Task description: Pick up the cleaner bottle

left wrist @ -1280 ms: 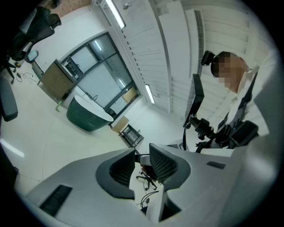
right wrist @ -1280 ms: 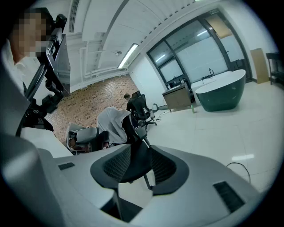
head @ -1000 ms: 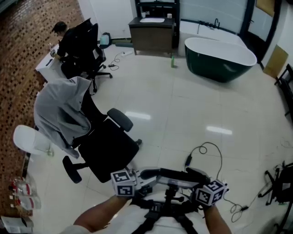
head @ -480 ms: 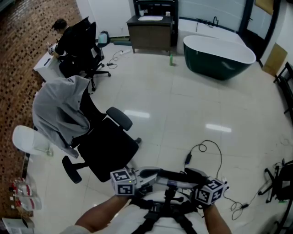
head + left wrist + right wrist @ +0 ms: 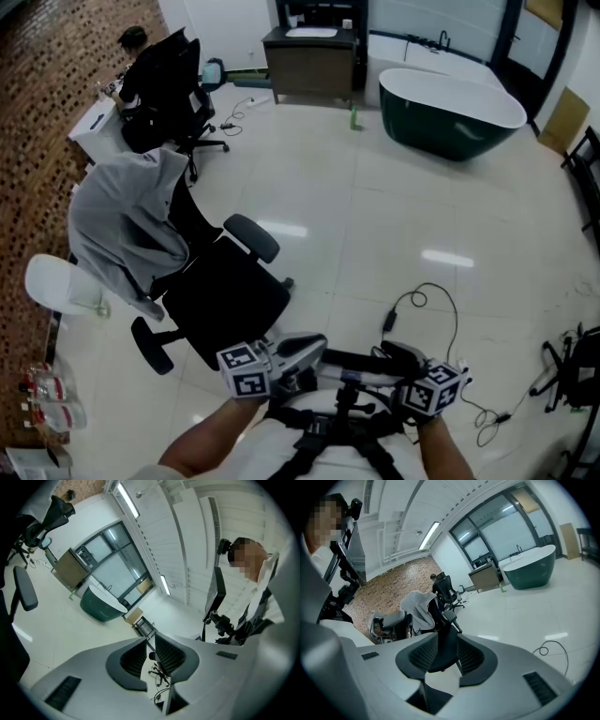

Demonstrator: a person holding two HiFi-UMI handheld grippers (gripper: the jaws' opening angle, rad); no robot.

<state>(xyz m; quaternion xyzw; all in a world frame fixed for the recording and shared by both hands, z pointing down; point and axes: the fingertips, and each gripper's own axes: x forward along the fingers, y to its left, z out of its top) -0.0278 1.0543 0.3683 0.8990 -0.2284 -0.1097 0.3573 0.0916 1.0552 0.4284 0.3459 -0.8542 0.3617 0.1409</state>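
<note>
Green cleaner bottle (image 5: 354,118) stands beside the bathtub (image 5: 450,136), unreached.
Left gripper (image 5: 151,645) shut, right gripper (image 5: 446,651) barely parted: arriving so could topple it.

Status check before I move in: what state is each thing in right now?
left gripper, shut, empty
right gripper, open, empty
cleaner bottle, upright on the floor, untouched
office chair, grey jacket draped over its back
bathtub, looks empty
</note>
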